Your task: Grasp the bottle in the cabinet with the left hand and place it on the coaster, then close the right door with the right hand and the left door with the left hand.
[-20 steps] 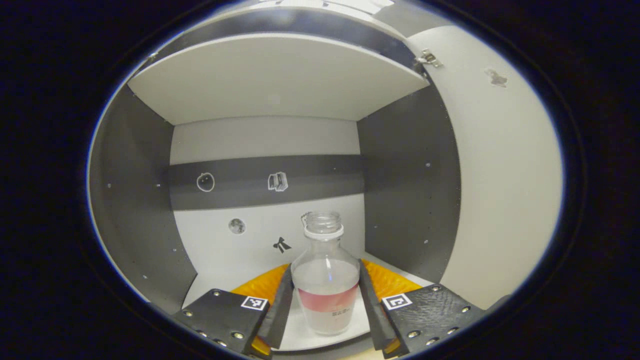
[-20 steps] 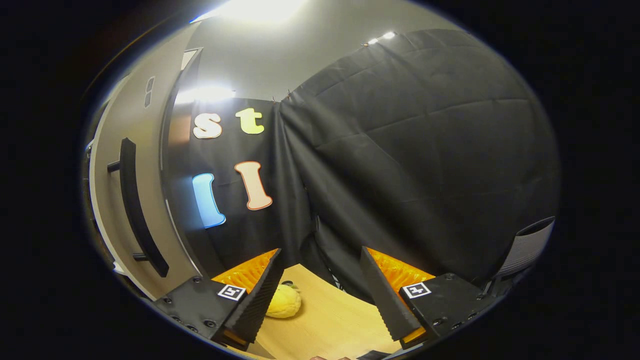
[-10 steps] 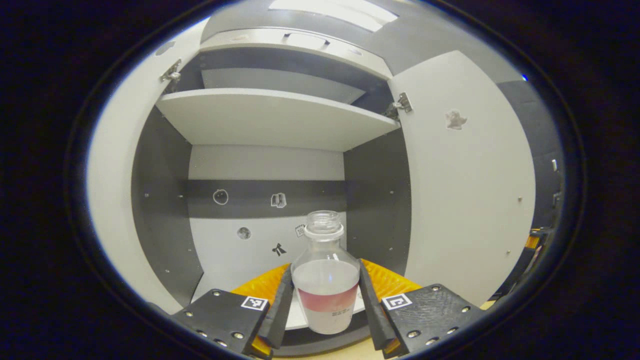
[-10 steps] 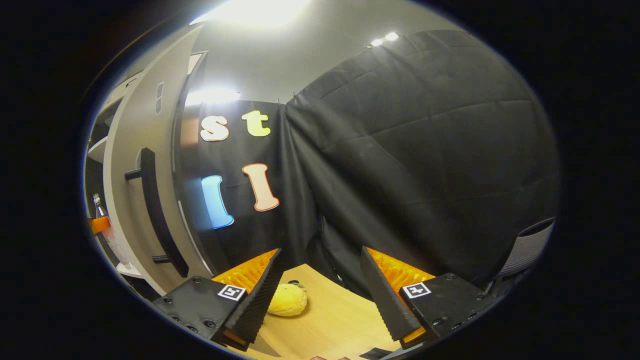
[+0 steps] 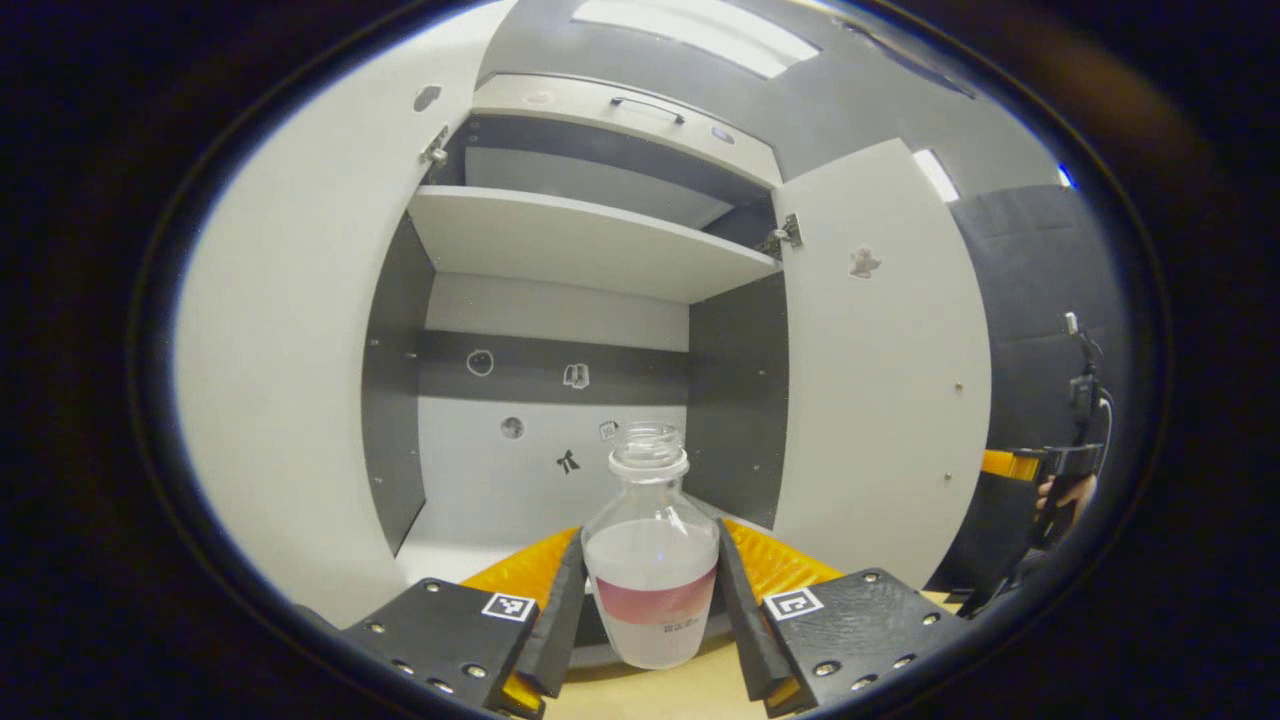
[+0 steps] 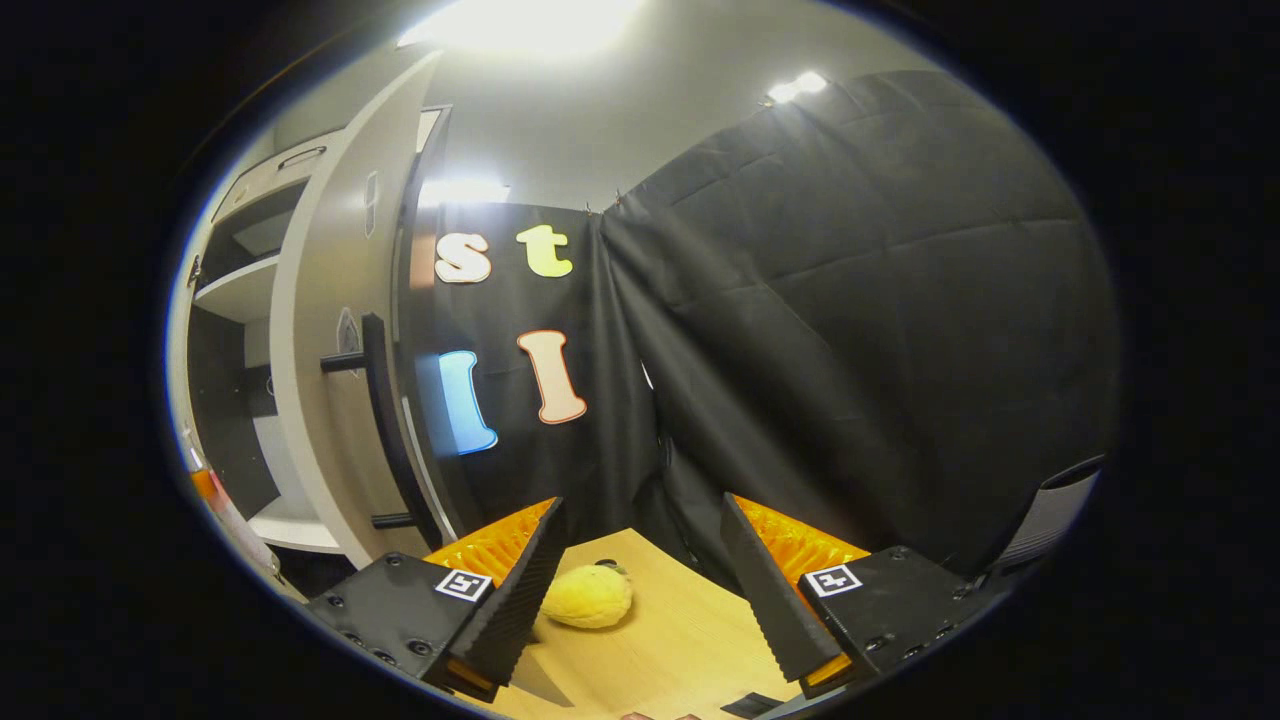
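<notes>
my left gripper (image 5: 651, 610) at the bottom centre of the left gripper view is clamped on the bottle (image 5: 651, 575), both fingers pressed on its sides. bottle upright, no cap, clear with a red label band, base over the wooden table (image 5: 665, 692) edge. past it the cabinet (image 5: 560, 470) stands open, left door (image 5: 290, 380) at frame left, right door (image 5: 880, 380) at right, a shelf (image 5: 590, 240) up top. at the far right edge, a hand (image 5: 1065, 495) with the other gripper. in the right gripper view my right gripper (image 6: 640, 585) is spread wide, holding nothing. between its fingers a yellow plush toy (image 6: 588, 608) lies on the table (image 6: 660, 660). right door (image 6: 335, 400) with its dark handle (image 6: 385, 430) at centre left.
</notes>
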The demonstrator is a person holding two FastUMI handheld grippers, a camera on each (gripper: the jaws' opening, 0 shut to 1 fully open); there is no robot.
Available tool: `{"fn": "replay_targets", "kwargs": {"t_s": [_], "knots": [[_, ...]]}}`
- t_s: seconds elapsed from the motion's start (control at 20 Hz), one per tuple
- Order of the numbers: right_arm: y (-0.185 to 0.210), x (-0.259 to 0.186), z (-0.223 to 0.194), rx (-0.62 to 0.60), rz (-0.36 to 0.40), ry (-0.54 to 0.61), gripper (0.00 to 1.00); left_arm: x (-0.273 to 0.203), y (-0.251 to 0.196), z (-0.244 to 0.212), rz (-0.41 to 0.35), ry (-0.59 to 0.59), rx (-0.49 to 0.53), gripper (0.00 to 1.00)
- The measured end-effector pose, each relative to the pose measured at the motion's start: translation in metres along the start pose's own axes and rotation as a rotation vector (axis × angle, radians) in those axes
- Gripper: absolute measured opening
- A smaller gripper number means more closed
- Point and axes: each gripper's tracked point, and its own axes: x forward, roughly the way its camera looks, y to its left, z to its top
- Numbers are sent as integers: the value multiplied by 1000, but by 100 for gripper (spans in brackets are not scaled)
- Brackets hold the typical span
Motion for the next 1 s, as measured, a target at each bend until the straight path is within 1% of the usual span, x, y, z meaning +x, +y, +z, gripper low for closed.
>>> {"fn": "replay_targets", "kwargs": {"t_s": [0.25, 0.45, 0.6, 0.75, 0.8, 0.85, 1.0], "knots": [[-1, -18, 7, -21, 5, -16, 98, -38, -1, -53, 39, 57, -30, 67], [6, -26, 11, -38, 30, -11, 98, -61, -4, -104, 70, 92, -38, 67], [9, -39, 11, -51, 48, -11, 98, -76, -16, -146, 52, 143, -20, 67], [9, -51, 9, -5, 60, 18, 98, -86, -29, -183, 31, 164, 10, 68], [9, -54, 11, 6, 61, 16, 92, -91, -35, -195, 25, 172, 17, 68], [9, -56, 11, 6, 59, 13, 98, -97, -42, -210, 18, 180, 20, 68], [9, -64, 8, -33, 58, 14, 98, -107, -56, -245, -2, 221, 51, 68]]}}
